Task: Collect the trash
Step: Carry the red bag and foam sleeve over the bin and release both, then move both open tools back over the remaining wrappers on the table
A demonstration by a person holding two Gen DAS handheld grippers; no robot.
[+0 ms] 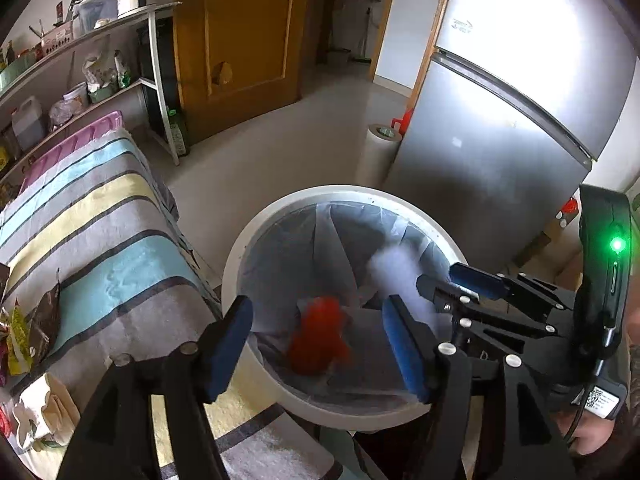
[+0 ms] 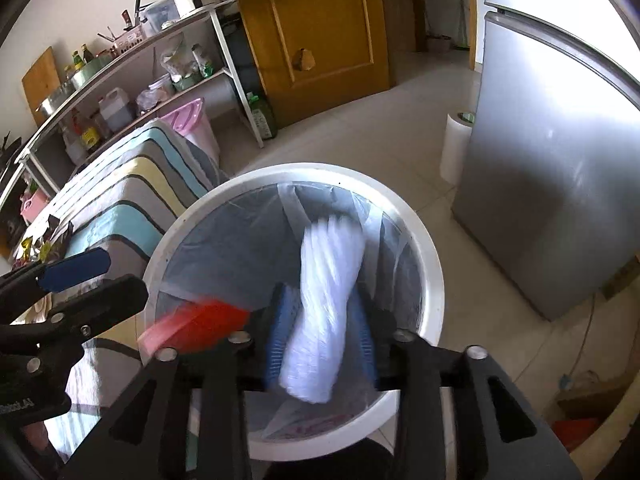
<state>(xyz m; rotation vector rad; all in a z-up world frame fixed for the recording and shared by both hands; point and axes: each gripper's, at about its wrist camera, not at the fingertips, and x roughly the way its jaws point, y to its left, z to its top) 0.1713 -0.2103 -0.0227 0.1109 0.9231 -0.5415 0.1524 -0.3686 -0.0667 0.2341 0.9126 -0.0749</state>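
Striped cloth [image 1: 100, 216] in grey, pale blue and yellow covers the table at our far left; crumpled snack wrappers [image 1: 30, 336] lie on its near end, with a white tissue wad [image 1: 36, 416] just beside them. Behind it we note a shelf rack [image 1: 80, 36] crowded with bottles and containers, then a brown wooden door [image 1: 240, 36].

Moving right, the left gripper [image 1: 320, 344] hangs over the white trash bin [image 1: 256, 236], its blue-padded jaws spread wide. Between them, but clear of both pads, we see a red piece of trash [image 1: 318, 336], blurred, inside the bin's translucent liner [image 1: 320, 232]. We cannot tell whether it has reached the bottom.

Next comes the right gripper [image 2: 322, 344], also over the bin. Its blue pads [image 2: 280, 332] stand apart on either side of a white crumpled piece of trash [image 2: 328, 300], which is motion-smeared. In the left wrist view this white piece [image 1: 396, 276] shows as a pale blur beyond the right gripper's fingertips, over the liner. We cannot be sure from the blur whether a pad touches it, though gaps show on both sides.

Further right, a white paper roll [image 1: 380, 152] stands on the tiled floor just beside a silver refrigerator [image 1: 520, 120]. At the far right edge a hand [image 1: 588, 440] holds the right gripper's handle.
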